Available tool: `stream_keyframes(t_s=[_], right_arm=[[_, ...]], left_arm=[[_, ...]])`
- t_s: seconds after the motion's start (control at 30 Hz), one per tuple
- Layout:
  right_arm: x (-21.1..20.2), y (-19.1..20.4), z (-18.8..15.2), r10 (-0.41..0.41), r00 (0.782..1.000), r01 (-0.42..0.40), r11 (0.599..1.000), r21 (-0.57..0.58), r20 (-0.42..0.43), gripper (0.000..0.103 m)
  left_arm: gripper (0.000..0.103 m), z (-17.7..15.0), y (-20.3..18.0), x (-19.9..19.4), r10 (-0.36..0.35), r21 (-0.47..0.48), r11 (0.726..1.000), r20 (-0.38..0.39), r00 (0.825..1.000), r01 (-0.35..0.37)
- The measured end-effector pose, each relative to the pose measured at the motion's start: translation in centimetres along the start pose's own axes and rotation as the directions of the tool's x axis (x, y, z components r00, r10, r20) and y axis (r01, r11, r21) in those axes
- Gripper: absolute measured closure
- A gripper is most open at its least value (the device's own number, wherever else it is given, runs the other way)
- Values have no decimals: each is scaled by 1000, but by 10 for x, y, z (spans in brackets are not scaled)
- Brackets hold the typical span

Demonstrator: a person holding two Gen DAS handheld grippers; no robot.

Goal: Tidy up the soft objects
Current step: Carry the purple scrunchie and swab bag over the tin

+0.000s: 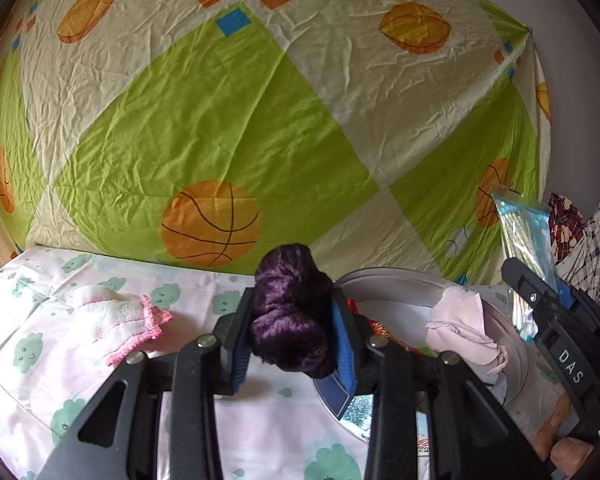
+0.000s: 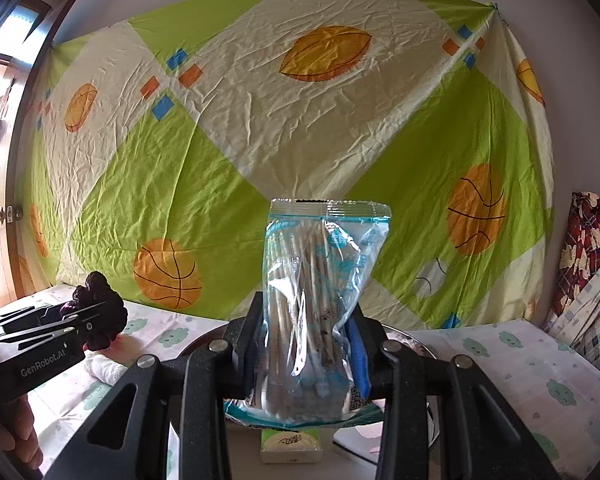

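- Far left of the left wrist view: white/pink knit cloth (image 1: 120, 322) lies flat on the cloud-print sheet (image 1: 40, 320), well apart from both tools. In the right wrist view only a bit of it (image 2: 104, 368) shows under the left tool.
- L gripper (image 1: 292, 316) is held level over the sheet, fingers pointing fwd toward the hung basketball-print cloth (image 1: 220, 120). Jaws are closed in on a dark purple knit bundle (image 1: 292, 312), with a pad pressing each side. The bundle is bunched, sticks up past the fingertips and is lifted clear of the sheet.
- Same tool from the right wrist view, at far left: L gripper (image 2: 94, 312) seen side-on, purple bundle (image 2: 100, 308) bulging out above and below the fingers. A hand shows at the frame edge, mostly cut off.
- Centre-right: round metal tray (image 1: 512, 344) on the sheet, pale pink cloth (image 1: 464, 328) draped inside it. Red/green items lie behind the L tool's right finger, too hidden to ID.
- R gripper (image 2: 306, 340) is held level and raised, jaws clamped partway on a clear bag of cotton swabs (image 2: 320, 300), which stands upright between the fingers. Bag bottom is blurred; a small box below it is partly covered, label unreadable.
- In the left wrist view the R gripper (image 1: 540, 300) enters from the right, partly cut off, with the swab bag (image 1: 524, 240) above the tray's right rim.
- Far right: patterned fabrics (image 2: 588, 260) piled, cropped by the lens edge.
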State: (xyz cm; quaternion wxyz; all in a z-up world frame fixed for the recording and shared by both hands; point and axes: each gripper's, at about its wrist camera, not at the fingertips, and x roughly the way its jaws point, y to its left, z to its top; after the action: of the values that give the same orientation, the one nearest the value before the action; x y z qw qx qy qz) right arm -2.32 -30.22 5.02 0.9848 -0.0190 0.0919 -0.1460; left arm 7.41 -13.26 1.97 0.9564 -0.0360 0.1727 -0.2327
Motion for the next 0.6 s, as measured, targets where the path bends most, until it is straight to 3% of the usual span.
stream_keyframes(t_s=[0.6], right_arm=[[6, -48, 4, -87, 996, 87, 996, 25, 8, 64]], left_arm=[[69, 9, -61, 22, -85, 33, 996, -18, 996, 85]])
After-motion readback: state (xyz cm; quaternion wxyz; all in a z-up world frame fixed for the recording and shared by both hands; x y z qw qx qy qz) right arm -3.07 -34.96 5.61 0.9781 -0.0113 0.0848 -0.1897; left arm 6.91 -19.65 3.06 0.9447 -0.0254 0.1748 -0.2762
